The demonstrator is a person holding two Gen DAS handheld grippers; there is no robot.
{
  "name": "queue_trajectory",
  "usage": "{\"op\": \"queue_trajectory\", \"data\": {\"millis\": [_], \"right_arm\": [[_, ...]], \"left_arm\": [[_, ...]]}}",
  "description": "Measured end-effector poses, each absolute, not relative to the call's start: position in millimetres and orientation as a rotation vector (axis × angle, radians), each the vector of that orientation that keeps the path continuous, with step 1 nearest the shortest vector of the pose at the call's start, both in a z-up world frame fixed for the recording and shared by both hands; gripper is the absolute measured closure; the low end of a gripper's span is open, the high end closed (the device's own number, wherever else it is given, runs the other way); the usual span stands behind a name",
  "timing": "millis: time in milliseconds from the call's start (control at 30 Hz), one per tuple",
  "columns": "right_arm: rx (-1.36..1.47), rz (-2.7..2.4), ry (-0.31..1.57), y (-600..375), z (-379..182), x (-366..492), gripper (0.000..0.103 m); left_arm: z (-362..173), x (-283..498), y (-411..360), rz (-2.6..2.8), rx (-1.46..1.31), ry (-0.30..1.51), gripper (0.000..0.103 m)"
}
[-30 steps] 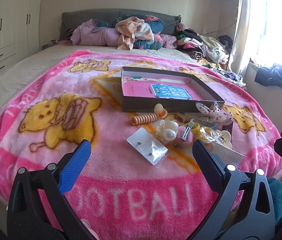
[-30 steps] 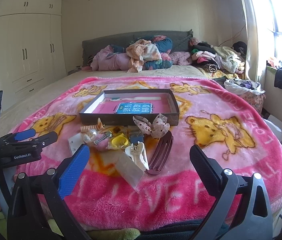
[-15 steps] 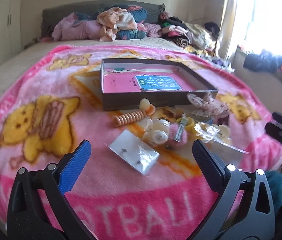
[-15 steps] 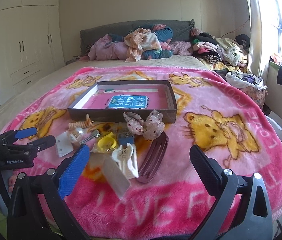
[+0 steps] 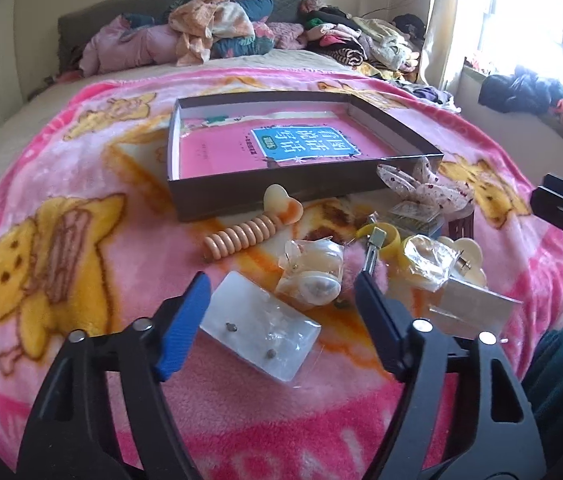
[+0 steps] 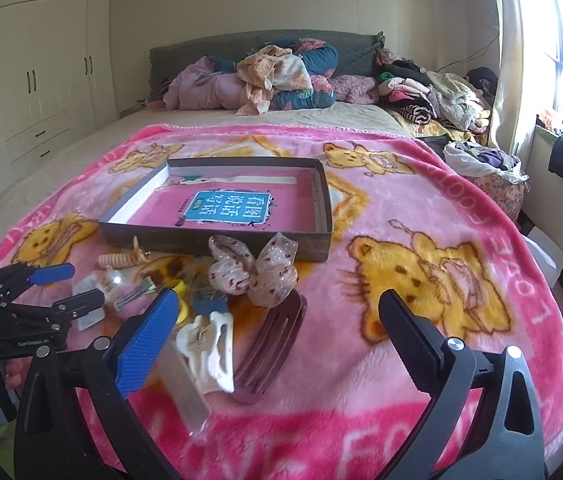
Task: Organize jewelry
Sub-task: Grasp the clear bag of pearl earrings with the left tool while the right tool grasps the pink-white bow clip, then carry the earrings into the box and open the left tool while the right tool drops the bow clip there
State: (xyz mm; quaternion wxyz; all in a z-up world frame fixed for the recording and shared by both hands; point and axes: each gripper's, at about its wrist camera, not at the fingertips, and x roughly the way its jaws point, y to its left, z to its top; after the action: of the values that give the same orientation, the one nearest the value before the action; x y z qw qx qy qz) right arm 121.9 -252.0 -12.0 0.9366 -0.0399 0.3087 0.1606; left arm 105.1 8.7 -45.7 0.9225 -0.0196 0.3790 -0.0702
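A pile of hair accessories and jewelry lies on the pink blanket in front of a shallow brown box (image 5: pixel 281 200) that holds a pink book. My left gripper (image 5: pixel 281 284) hangs low over a clear packet of earring studs (image 5: pixel 259 334). Its jaws are closing with the packet between them, and the right pad stands clear of it. Just past the packet sit a bagged cream clip (image 5: pixel 313 276) and an orange spiral hair tie (image 5: pixel 241 236). My right gripper (image 6: pixel 279 298) is open wide above a white claw clip (image 6: pixel 209 344) and a dark pink comb (image 6: pixel 273 348). It holds nothing.
A spotted fabric bow (image 6: pixel 253 272) leans against the box (image 6: pixel 217 240). A yellow ring (image 5: pixel 385 240) and more clear packets crowd the pile. Heaped clothes line the headboard and the window side. A wardrobe (image 6: pixel 33 92) stands at the left. The left gripper (image 6: pixel 81 286) shows at the left edge.
Both grippers have moved forward and lower toward the pile. The left jaws have narrowed from wide open and now flank the earring packet.
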Motion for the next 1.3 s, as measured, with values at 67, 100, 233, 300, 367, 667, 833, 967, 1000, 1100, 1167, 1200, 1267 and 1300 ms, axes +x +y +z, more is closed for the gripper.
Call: {"op": "queue_trajectory", "data": {"millis": [67,100,233,300,367,667,833,967,1000,1100,1167,1200,1267,1300], "right_arm": [[-0.078,0.337,0.656,-251.2,-15.4,135.5,0.006],[-0.073,0.347,0.672,-250.1,-17.2,141.7,0.006],[-0.086,0.401,0.737,-238.0,-27.6,162.7,0.006],[-0.105,0.405,0.75,-231.2,-32.3,169.4,0.006],[-0.106,0.408,0.773,-226.8,-37.8,177.3,0.008],[-0.078,0.435,0.85,-223.2,-57.4,206.7,0.07],[-0.037,0.432,0.817,-234.4,-53.9,204.8,0.094],[0.009,0.423,0.789,-245.7,-46.5,198.9,0.095],[0.021,0.424,0.776,-248.5,-43.0,197.1,0.095],[0.035,0.42,0.745,-254.7,-33.6,192.8,0.095],[0.037,0.42,0.725,-257.6,-26.2,190.4,0.095],[0.038,0.42,0.717,-258.7,-23.5,189.6,0.095],[0.044,0.417,0.697,-261.4,-15.7,189.4,0.095],[0.048,0.414,0.688,-262.3,-12.0,190.3,0.095]], "left_arm": [[-47.9,108.4,9.9,-0.147,-0.045,0.789,0.046],[-48.8,110.6,10.5,-0.157,-0.057,0.796,0.048],[-50.1,117.8,12.2,-0.197,-0.094,0.806,0.053],[-50.0,121.6,12.1,-0.213,-0.105,0.807,0.056],[-50.4,123.4,10.5,-0.226,-0.111,0.811,0.06],[-54.7,139.7,5.1,-0.249,-0.122,0.834,0.073],[-55.0,144.7,5.1,-0.253,-0.127,0.834,0.075],[-51.1,143.5,2.7,-0.25,-0.123,0.826,0.076],[-49.1,143.6,2.3,-0.252,-0.125,0.82,0.076],[-38.3,144.5,1.8,-0.254,-0.124,0.793,0.076],[-31.1,146.2,2.1,-0.25,-0.123,0.774,0.076],[-27.4,148.1,3.2,-0.248,-0.124,0.764,0.076],[-20.0,152.7,5.9,-0.242,-0.133,0.745,0.076],[-16.5,155.2,7.5,-0.237,-0.137,0.732,0.076]]}}
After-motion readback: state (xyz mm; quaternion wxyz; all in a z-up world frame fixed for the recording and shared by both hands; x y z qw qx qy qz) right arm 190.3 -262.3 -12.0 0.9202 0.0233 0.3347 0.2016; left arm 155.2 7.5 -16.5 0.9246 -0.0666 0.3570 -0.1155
